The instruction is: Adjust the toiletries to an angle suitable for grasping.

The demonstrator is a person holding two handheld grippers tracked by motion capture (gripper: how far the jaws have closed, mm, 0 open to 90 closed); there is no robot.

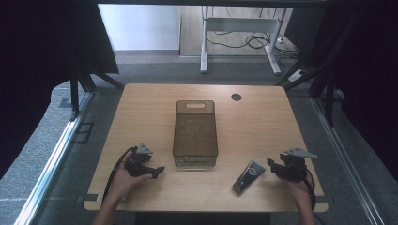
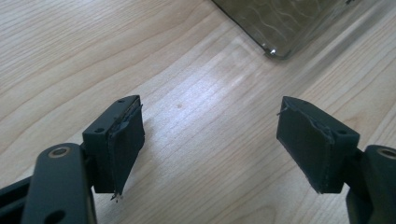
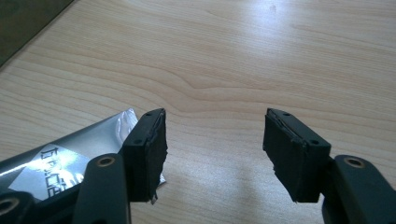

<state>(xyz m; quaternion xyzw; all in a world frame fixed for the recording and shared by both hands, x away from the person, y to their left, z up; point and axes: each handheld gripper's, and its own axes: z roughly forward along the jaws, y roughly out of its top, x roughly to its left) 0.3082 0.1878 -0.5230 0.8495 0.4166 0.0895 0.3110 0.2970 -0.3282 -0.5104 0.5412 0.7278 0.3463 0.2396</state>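
Beside right gripper (image 1: pixel 273 165): silver pouch (image 3: pixel 60 156), label print unreadable; fingers apart.

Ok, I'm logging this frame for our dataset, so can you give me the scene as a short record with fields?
surface: wooden table
container: tinted see-through bin, mid-table, looks empty
loose item: silvery pouch, flat on the table, right of the bin, near the front edge
left gripper: open, nothing between its jaws, left of the bin's near corner
right gripper: open, nothing between its jaws, just right of the pouch
contact: neither gripper holds anything
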